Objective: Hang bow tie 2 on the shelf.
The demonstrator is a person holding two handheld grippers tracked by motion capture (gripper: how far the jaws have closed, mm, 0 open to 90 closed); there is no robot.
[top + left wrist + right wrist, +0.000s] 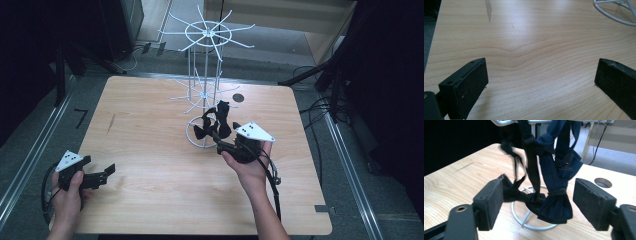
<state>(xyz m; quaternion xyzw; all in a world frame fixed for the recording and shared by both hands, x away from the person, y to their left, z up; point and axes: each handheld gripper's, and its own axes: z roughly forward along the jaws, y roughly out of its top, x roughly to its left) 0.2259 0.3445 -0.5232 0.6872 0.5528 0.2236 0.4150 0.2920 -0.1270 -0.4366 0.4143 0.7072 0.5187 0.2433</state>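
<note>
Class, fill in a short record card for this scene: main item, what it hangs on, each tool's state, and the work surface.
Main item: dark bow ties with straps
Hanging on: white wire rack, lower arms, above its ring base
Right tool: open, jaws either side of the bow ties, not pressing
Left tool: open, nothing between jaws, low over table
Surface: wooden table

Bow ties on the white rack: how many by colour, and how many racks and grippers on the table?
Black bow tie: 1
Navy bow tie: 1
White wire rack: 1
Grippers: 2, left gripper and right gripper, both open
Total: 5
</note>
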